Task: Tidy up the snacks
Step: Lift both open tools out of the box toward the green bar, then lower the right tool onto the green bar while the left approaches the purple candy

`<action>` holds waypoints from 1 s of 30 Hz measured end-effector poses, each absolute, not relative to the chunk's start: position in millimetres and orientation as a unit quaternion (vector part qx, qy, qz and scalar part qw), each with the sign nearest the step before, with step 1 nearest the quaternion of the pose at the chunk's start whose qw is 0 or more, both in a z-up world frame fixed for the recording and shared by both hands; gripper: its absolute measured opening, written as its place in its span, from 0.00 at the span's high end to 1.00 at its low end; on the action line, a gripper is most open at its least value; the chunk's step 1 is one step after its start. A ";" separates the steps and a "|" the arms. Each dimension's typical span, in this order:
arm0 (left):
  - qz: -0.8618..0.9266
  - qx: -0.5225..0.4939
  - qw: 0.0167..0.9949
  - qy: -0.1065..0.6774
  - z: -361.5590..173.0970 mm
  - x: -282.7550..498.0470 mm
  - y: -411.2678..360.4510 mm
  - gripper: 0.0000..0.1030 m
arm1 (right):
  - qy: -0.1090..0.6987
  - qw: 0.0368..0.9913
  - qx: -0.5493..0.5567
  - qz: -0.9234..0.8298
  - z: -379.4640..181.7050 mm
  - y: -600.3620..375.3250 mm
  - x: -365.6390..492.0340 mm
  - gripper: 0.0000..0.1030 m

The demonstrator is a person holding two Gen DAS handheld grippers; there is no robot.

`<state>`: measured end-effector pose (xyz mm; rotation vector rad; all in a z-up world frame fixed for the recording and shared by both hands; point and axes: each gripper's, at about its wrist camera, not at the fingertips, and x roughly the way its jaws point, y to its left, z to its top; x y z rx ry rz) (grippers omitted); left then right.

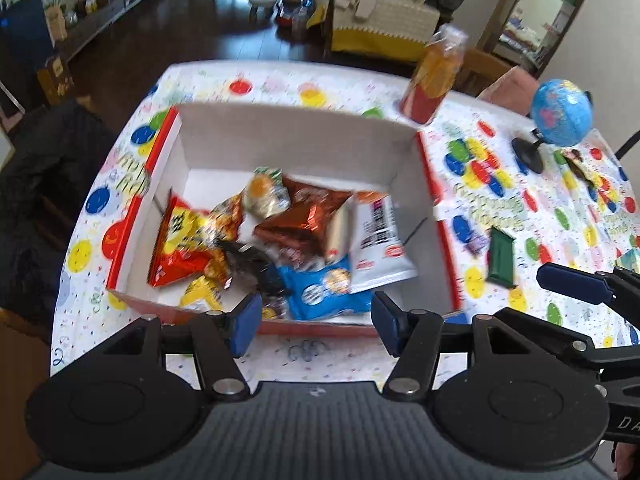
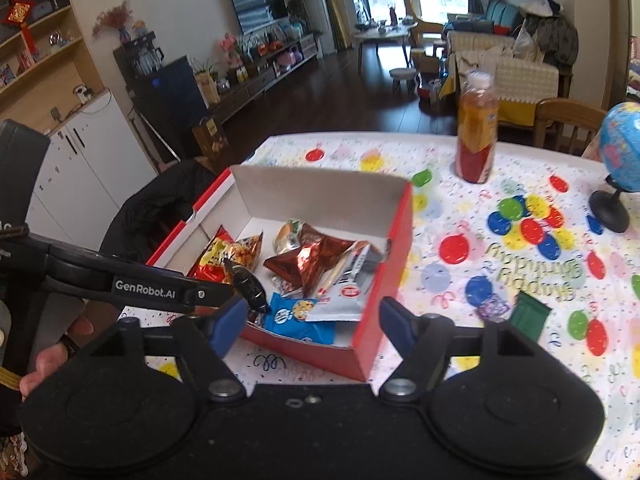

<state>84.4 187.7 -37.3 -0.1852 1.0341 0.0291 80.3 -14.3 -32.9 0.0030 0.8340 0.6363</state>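
Balloon-print tablecloth (image 2: 500,264): bottle (image 2: 477,128), globe (image 2: 622,148) beyond box (image 2: 388,248).

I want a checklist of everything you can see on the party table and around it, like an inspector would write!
Surface: table under a balloon-print birthday cloth.
Job's things: red box, open, holding several snack packets, among them a blue cookie packet, a brown foil packet and a red-yellow chip bag. A green packet and a small purple packet lie on the cloth outside the box.
Clutter: juice bottle, upright; blue globe on a black stand.
Grippers: left gripper open, empty; right gripper open, empty.
Cables: nothing seen.
Surroundings: living room with TV, sofa, shelves, wooden chair.
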 end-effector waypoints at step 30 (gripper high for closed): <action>-0.027 -0.021 0.879 0.476 -41.2 129.6 23.2 0.01 | 0.391 0.899 0.030 0.193 -58.8 -175.3 86.5 0.07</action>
